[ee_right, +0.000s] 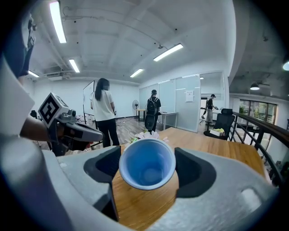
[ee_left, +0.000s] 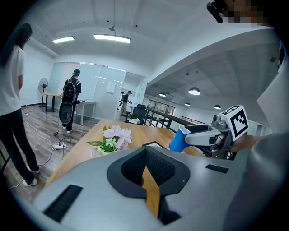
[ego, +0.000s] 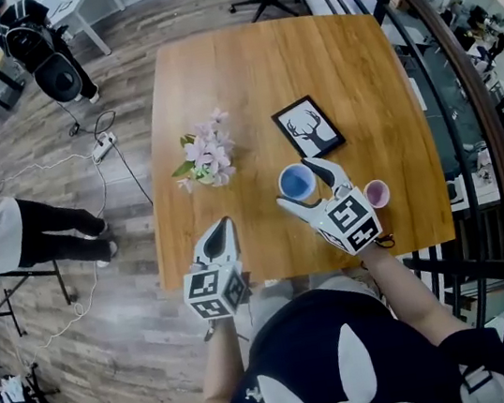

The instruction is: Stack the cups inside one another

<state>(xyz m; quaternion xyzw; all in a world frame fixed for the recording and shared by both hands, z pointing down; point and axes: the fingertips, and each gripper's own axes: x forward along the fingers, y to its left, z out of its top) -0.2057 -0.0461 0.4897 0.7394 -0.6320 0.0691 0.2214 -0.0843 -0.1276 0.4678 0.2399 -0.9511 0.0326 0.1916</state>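
The right gripper (ee_right: 147,166) pinches the blue cup (ego: 295,182), probably light and easily crushed, near its rim, while the left gripper (ego: 224,225) keeps its fingers pressed together.

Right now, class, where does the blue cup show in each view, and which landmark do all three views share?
Head view: the blue cup is right of centre, between the fingers of the right gripper.
Left gripper view: it is right of centre, at the tip of the right gripper.
Right gripper view: it is at the centre, mouth toward the camera.
Shared landmark: the flowers.
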